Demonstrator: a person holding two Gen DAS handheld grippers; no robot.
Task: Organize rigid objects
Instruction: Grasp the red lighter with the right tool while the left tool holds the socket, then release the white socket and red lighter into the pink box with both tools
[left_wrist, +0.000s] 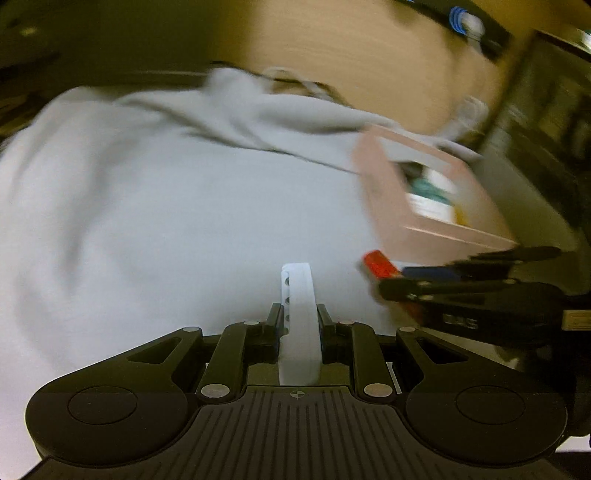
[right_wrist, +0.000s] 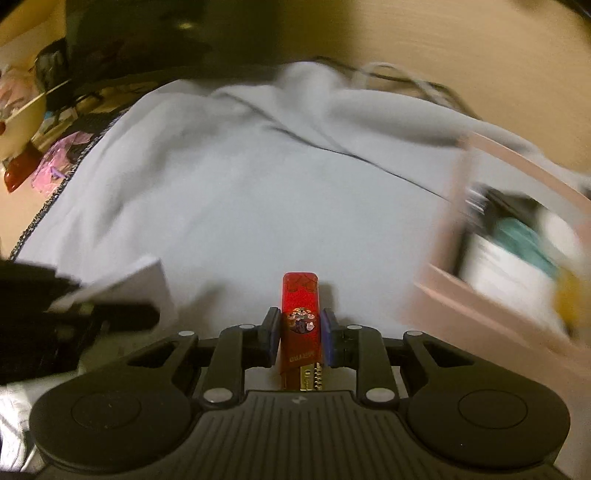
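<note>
My left gripper is shut on a flat white plastic piece with small holes, held above the grey cloth. My right gripper is shut on a red lighter with a printed figure and metal top toward the camera. The right gripper shows in the left wrist view at the right, with the red lighter sticking out. The left gripper and the white piece show at the left of the right wrist view. A pink box holding several items lies to the right; it also shows in the right wrist view.
The grey cloth covers the table. A wooden surface lies beyond it. Clutter with a red object and purple wrapping sits at the far left. Both views are motion-blurred.
</note>
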